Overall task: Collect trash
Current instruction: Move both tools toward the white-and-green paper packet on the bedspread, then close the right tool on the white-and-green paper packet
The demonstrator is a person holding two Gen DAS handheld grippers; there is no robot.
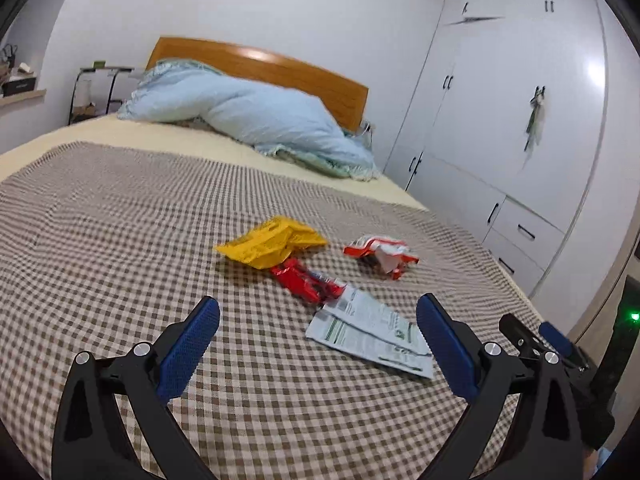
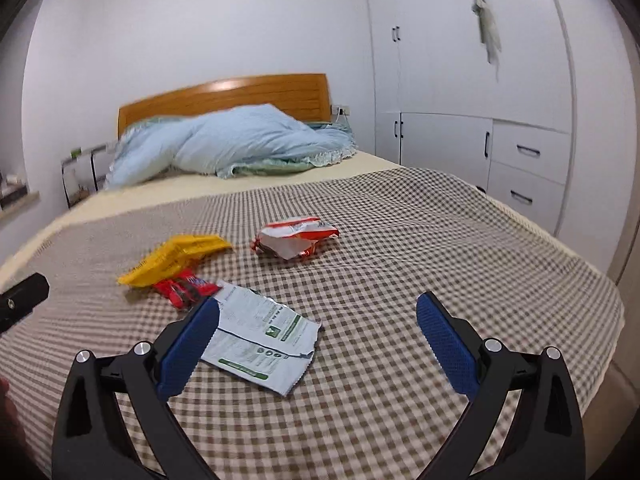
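Observation:
Several pieces of trash lie on the checked bedspread (image 1: 120,240) (image 2: 440,240). A yellow wrapper (image 1: 270,246) (image 2: 176,258) sits furthest back, with a red wrapper (image 1: 306,282) (image 2: 186,286) touching its near edge. A torn red-and-white packet (image 1: 380,254) (image 2: 294,238) lies apart to the right. Nearest is a flat white-and-green packet (image 1: 370,330) (image 2: 260,338). My left gripper (image 1: 318,320) hovers open just short of the packets, nothing between its fingers. My right gripper (image 2: 318,316) is open too, its left finger over the white packet's edge. The right gripper's tip shows in the left wrist view (image 1: 532,338).
A crumpled light-blue duvet (image 1: 248,120) (image 2: 224,144) lies by the wooden headboard (image 1: 280,68) (image 2: 224,94). White wardrobes and drawers (image 1: 520,120) (image 2: 480,100) line the right wall. A small rack (image 1: 96,92) stands left of the bed. The bed's right edge (image 2: 592,280) drops off nearby.

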